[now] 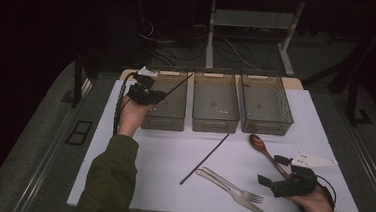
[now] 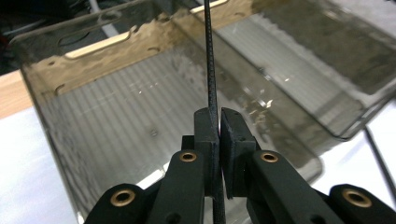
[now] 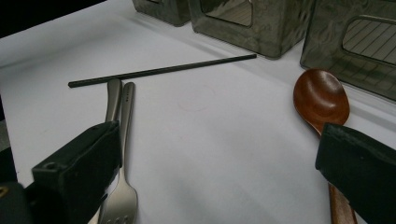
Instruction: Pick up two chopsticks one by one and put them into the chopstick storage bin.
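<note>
On the white desk (image 1: 162, 154) three clear plastic bins stand in a row along the far edge. The left tool (image 1: 146, 94) hangs over the left bin (image 1: 168, 112), its jaws pinched tight on a thin black chopstick (image 1: 176, 86) that slants up and away over the bin's open top. In the left gripper view the same chopstick (image 2: 211, 60) runs straight up from between the two closed jaws, with the bin's ribbed floor (image 2: 116, 126) below it.

The middle bin (image 1: 215, 108) and the right bin (image 1: 266, 106) stand just beside each other, both with nothing visible inside.

A second black chopstick (image 1: 205, 159) lies diagonally on the desk in front of the middle bin. Near its lower end lie a metal fork (image 1: 235, 187) and a metal knife (image 1: 230, 191), side by side and touching along their handles. A brown wooden spoon (image 1: 265, 150) lies to their right, bowl toward the bins.

The right tool (image 1: 279, 175) hovers low over the desk near the front right edge, jaws spread wide with nothing between them. In the right gripper view its left jaw sits above the fork (image 3: 122, 186) and its right jaw covers part of the spoon (image 3: 322, 98) handle; the second chopstick (image 3: 163, 71) lies ahead.
</note>
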Demonstrator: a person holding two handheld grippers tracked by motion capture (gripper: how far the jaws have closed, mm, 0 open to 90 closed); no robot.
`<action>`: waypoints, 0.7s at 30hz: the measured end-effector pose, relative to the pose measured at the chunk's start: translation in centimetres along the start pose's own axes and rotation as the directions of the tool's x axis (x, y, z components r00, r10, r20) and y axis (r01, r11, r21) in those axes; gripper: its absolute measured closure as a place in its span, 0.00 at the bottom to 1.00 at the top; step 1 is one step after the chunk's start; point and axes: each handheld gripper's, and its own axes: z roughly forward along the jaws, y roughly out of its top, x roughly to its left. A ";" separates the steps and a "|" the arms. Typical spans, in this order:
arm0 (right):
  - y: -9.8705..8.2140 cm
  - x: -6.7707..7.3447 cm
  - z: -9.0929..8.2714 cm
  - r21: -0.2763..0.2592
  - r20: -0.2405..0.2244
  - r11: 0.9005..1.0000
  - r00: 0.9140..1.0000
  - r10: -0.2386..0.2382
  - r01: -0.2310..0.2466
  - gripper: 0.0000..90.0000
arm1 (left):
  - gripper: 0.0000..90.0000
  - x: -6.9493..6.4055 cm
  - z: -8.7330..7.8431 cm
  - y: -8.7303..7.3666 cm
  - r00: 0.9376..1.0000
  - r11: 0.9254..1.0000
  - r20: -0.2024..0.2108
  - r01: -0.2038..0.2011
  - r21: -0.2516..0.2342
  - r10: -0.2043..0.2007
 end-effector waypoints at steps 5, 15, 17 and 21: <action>0.0 0.0 0.0 0.001 -0.001 1.000 1.000 0.002 -0.002 0.01 | 0.95 1.3 0.5 -0.4 0.998 0.999 -0.042 0.038 0.026 -0.037; 0.0 0.0 -0.1 -0.002 -0.001 1.000 1.000 0.004 -0.004 0.01 | 0.95 2.3 1.7 -0.9 0.995 0.993 -0.092 0.054 0.105 -0.044; 0.0 0.0 -0.1 -0.003 -0.001 1.000 1.000 0.004 -0.004 0.01 | 0.95 2.2 1.9 -0.7 0.995 0.992 -0.095 0.055 0.113 -0.044; 0.0 0.0 -0.1 -0.001 -0.003 1.000 1.000 0.004 -0.004 0.01 | 0.95 1.9 2.6 -0.5 0.994 0.988 -0.107 0.046 0.150 -0.029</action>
